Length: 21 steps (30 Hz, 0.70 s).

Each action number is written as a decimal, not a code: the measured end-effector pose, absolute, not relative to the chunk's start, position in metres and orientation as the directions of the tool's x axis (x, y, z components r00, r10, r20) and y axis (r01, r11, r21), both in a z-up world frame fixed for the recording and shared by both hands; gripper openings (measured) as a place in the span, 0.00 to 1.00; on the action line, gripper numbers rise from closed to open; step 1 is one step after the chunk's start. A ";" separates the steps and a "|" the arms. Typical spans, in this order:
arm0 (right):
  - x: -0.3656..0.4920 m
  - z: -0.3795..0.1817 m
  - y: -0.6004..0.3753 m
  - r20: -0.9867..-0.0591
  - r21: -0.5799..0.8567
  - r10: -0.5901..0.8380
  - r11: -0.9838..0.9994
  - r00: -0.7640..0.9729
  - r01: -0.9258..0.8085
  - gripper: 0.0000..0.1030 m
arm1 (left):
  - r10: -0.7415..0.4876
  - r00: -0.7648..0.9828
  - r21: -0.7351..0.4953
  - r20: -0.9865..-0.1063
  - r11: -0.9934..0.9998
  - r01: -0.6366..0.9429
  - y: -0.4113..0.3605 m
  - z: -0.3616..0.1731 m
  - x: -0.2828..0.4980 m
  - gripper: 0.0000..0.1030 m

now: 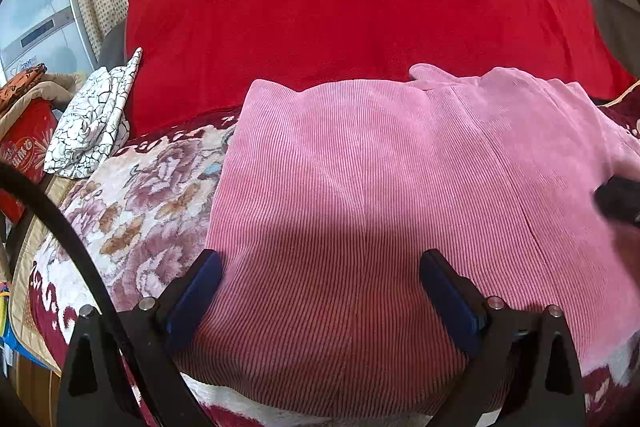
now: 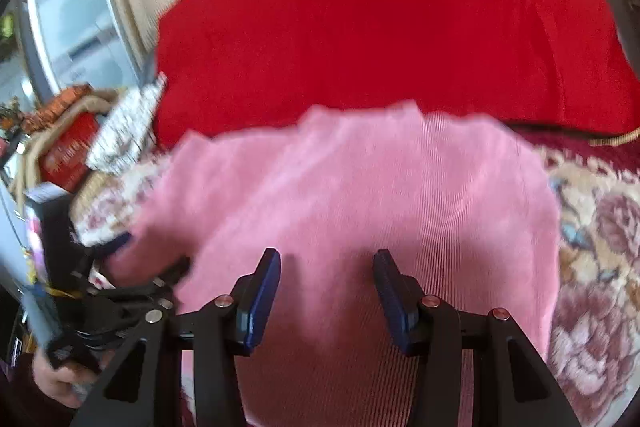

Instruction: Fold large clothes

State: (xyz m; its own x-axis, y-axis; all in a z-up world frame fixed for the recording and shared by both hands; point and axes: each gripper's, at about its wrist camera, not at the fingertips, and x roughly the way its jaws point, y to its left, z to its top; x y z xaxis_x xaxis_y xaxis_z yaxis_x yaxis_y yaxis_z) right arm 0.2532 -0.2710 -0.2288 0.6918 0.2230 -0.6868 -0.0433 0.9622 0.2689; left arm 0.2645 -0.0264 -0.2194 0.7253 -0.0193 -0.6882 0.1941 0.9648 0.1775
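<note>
A large pink ribbed garment (image 1: 360, 195) lies spread on the bed, on top of a floral blanket (image 1: 152, 203) with dark red borders. Behind it, further up the bed, there is a big red blanket (image 1: 360, 7) that covers the whole back part. The far edge of the pink cloth touches this red blanket, and on its far right side a part is folded over so that a second layer lies on the first.

The left gripper (image 1: 320, 291) hangs over the near part of the garment with its two blue-padded fingers (image 1: 196, 291) spread wide; nothing is between them, only the pink ribbed cloth is seen below. The right gripper (image 2: 326, 291) is also over the pink garment (image 2: 360, 187), more to its right half, and its fingers (image 2: 262, 295) stand apart too, a little narrower than the left ones, holding nothing (the right wrist view is blurred, so small details I cannot tell).

In the right wrist view the left gripper (image 2: 132, 267) shows at the left edge of the cloth, with the person's hand (image 2: 60, 379) behind it.

At the left side of the bed a white cloth with black crackle pattern (image 1: 92, 119) lies crumpled, and beside it a red box (image 1: 28, 147) with printed letters
</note>
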 end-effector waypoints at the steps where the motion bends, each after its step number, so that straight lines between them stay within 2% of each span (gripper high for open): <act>1: 0.257 -0.234 -0.271 -0.700 0.267 0.223 0.963 0.678 -0.040 0.51 | -0.018 0.726 0.180 -0.688 0.964 0.195 -0.027 -0.220 0.265 0.96; 7: 0.254 -0.231 -0.271 -0.691 0.262 0.222 0.964 0.688 -0.048 0.51 | -0.024 0.724 0.165 -0.690 0.968 0.190 -0.023 -0.217 0.264 0.96; 13: 0.256 -0.232 -0.269 -0.694 0.246 0.213 0.968 0.687 -0.051 0.53 | -0.013 0.752 0.082 -0.659 0.993 0.089 0.007 -0.196 0.247 0.96; 17: 0.256 -0.232 -0.267 -0.694 0.239 0.210 0.970 0.689 -0.054 0.53 | -0.039 0.757 -0.056 -0.652 0.998 0.004 0.039 -0.192 0.218 0.96; 21: 0.256 -0.232 -0.271 -0.692 0.264 0.230 0.963 0.684 -0.056 0.53 | -0.178 0.742 -0.292 -0.646 0.956 -0.025 0.071 -0.207 0.187 0.96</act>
State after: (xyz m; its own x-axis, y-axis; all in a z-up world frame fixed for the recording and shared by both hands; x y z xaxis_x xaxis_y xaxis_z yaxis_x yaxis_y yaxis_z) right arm 0.2561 -0.2707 -0.2324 0.6841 0.2296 -0.6923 -0.0565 0.9630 0.2635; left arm 0.1873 0.0707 -0.2068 0.7422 -0.1781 -0.6461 -0.0247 0.9561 -0.2919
